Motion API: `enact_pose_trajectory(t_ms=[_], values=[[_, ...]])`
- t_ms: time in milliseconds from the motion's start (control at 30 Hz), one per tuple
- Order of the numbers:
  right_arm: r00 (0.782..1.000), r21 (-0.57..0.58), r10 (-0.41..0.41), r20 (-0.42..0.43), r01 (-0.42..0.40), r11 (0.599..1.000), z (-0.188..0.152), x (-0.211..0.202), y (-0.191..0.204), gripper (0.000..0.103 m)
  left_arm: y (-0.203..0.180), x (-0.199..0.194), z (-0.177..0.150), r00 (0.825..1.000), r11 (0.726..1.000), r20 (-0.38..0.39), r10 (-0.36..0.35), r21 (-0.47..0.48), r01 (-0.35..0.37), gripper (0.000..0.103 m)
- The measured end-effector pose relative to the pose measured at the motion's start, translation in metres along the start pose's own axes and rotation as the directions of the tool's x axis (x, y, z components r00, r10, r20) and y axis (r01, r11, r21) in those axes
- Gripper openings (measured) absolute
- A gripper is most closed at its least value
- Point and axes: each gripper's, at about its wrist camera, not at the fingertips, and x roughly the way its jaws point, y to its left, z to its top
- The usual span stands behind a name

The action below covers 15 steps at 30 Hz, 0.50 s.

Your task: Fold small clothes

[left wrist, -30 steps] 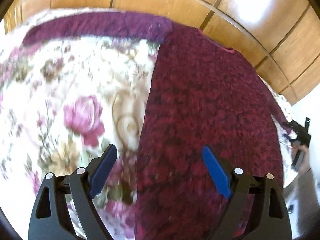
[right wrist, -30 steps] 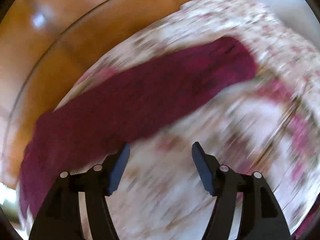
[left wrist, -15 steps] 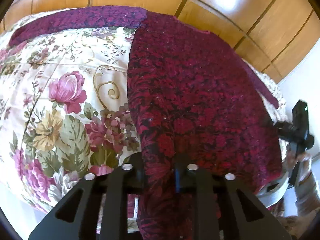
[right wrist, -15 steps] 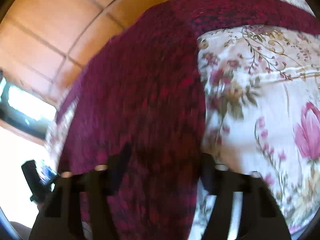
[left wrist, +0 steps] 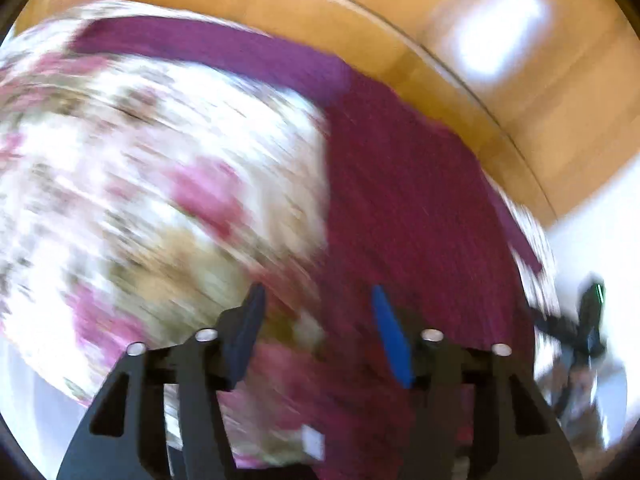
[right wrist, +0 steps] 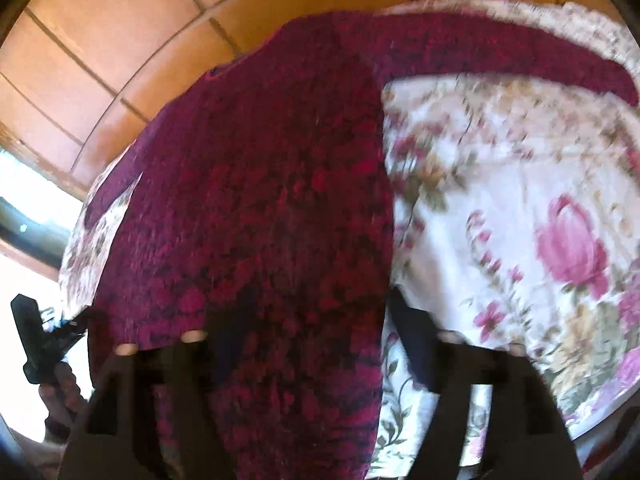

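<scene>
A dark red knitted sweater point(left wrist: 404, 200) lies flat on a floral bedspread point(left wrist: 140, 184), one sleeve stretched out along the far edge. My left gripper point(left wrist: 316, 332) is open and empty above the sweater's near left edge; the view is blurred by motion. In the right wrist view the sweater point(right wrist: 260, 208) fills the left half. My right gripper point(right wrist: 308, 344) is open, its jaws astride the sweater's near right edge, with cloth lying between the fingers.
The bedspread point(right wrist: 520, 208) covers a bed beside an orange tiled floor point(left wrist: 480, 40). The other gripper shows at the right edge of the left wrist view point(left wrist: 584, 328) and at the left edge of the right wrist view point(right wrist: 36, 340).
My left gripper was shut at the sweater's hem half a second ago; now it is open and lifted off. My right gripper has stayed over the hem's right edge.
</scene>
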Motion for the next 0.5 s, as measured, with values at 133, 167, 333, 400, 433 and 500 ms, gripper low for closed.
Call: enact_pose_trajectory(t_ms=[133, 167, 333, 400, 433, 500], values=[[0.994, -0.052, -0.074, 0.087, 0.079, 0.996, 0.010, -0.005, 0.036, 0.086, 0.065, -0.018, 0.038, 0.986, 0.973, 0.102, 0.131, -0.204, -0.108, 0.057], [0.992, -0.084, -0.066, 0.103, 0.075, 0.994, 0.011, -0.003, 0.050, 0.088, 0.083, -0.023, 0.050, 0.976, 0.957, 0.127, 0.178, -0.253, -0.142, 0.057], [0.997, -0.270, -0.021, 0.079, 0.042, 0.962, 0.005, 0.022, 0.115, 0.092, 0.155, -0.041, 0.106, 0.935, 0.892, 0.211, 0.284, -0.417, -0.176, 0.068], [0.998, -0.320, -0.033, 0.049, 0.047, 0.946, 0.000, 0.042, 0.135, 0.093, 0.174, -0.041, 0.124, 0.929, 0.873, 0.218, 0.299, -0.455, -0.175, 0.068], [0.999, -0.329, -0.034, 0.032, 0.042, 0.943, -0.001, 0.050, 0.140, 0.093, 0.186, -0.040, 0.136, 0.924, 0.862, 0.219, 0.312, -0.474, -0.179, 0.067], [0.999, -0.328, -0.051, 0.010, 0.052, 0.943, -0.007, 0.069, 0.145, 0.093, 0.201, -0.039, 0.151, 0.918, 0.854, 0.214, 0.333, -0.481, -0.197, 0.067]])
